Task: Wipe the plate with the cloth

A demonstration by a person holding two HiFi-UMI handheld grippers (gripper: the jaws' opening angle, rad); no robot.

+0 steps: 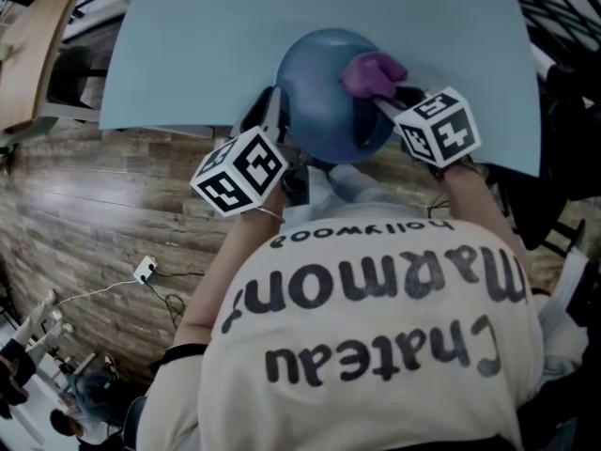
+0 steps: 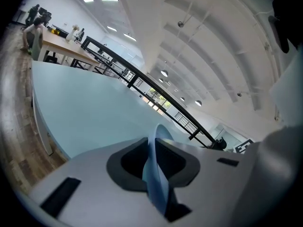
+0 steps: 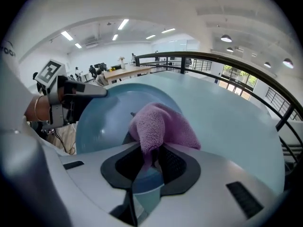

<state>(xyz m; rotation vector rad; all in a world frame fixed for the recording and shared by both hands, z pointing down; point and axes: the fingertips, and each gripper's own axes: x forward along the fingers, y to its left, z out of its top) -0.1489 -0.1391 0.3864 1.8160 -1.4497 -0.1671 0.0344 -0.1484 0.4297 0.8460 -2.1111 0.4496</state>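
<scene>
A blue plate is held tilted above the near edge of a pale blue table. My left gripper is shut on the plate's left rim. In the left gripper view that rim runs edge-on between the jaws of the left gripper. My right gripper is shut on a purple cloth, which lies against the plate's upper right part. In the right gripper view the cloth bunches out of the right gripper onto the plate's face, with the left gripper at the far rim.
Wooden floor lies left of me, with a white plug and cable on it. A wooden bench stands at far left. Black railing runs behind the table. People stand far off by desks.
</scene>
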